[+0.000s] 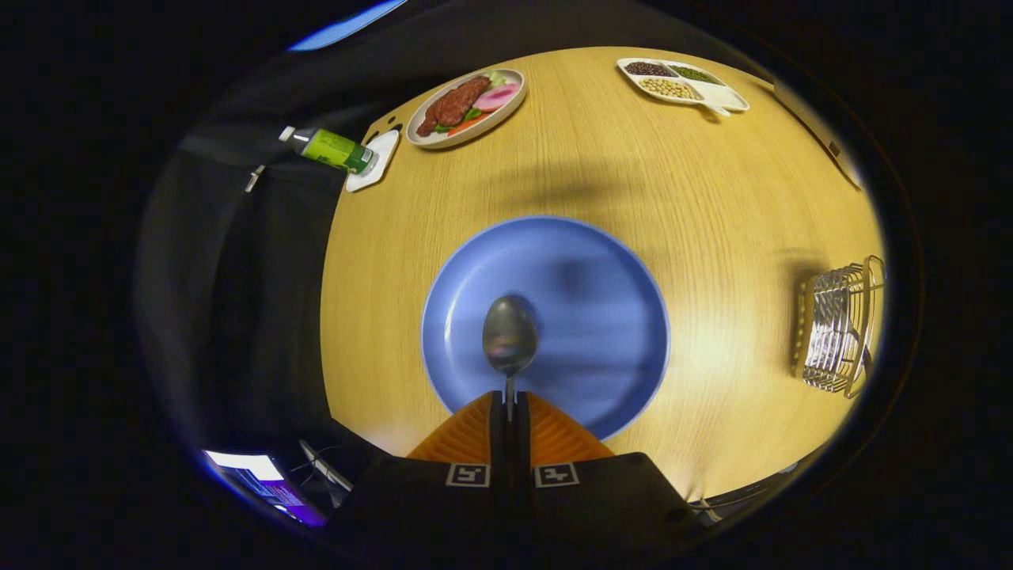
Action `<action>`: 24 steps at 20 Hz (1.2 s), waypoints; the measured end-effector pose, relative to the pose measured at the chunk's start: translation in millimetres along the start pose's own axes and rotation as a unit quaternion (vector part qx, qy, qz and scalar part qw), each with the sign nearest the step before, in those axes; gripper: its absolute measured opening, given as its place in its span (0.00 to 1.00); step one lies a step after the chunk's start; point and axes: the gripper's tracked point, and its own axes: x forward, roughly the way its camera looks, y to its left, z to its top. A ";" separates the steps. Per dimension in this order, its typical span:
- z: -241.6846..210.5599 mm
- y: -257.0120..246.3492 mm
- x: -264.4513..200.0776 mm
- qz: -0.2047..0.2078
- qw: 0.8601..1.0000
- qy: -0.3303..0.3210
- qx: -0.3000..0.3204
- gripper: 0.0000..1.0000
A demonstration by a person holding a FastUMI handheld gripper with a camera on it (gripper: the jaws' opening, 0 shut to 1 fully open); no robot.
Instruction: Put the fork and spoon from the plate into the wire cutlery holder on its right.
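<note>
My gripper is shut on the handle of a metal spoon, whose bowl sticks out ahead of the orange fingers. The spoon hangs above a bare blue plate on the round wooden table. A wire cutlery holder stands on the table well to the right of the plate and of my fingers.
Beyond the plate, at the table's far side, are a plate of toy food, a green bottle lying on a white coaster, and a white divided tray of beans. A lit screen sits low to the left of the fingers.
</note>
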 end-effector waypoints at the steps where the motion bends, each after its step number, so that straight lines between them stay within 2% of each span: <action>1: 3.5 1.1 -12.6 0.010 1.000 -0.006 0.002 0.06; 4: 11.2 -5.3 -57.3 0.025 0.999 -0.020 -0.008 0.06; 7: 21.1 -27.6 -102.1 0.015 0.999 -0.033 -0.022 0.06; 11: 30.4 -76.3 -154.3 -0.029 0.997 -0.049 -0.042 0.06; 15: 38.7 -128.9 -196.2 -0.073 0.995 -0.060 -0.030 0.06; 18: 33.7 -163.6 -207.8 -0.104 0.994 -0.035 -0.027 0.06; 24: 24.0 -200.8 -195.9 -0.136 0.988 0.055 -0.037 0.06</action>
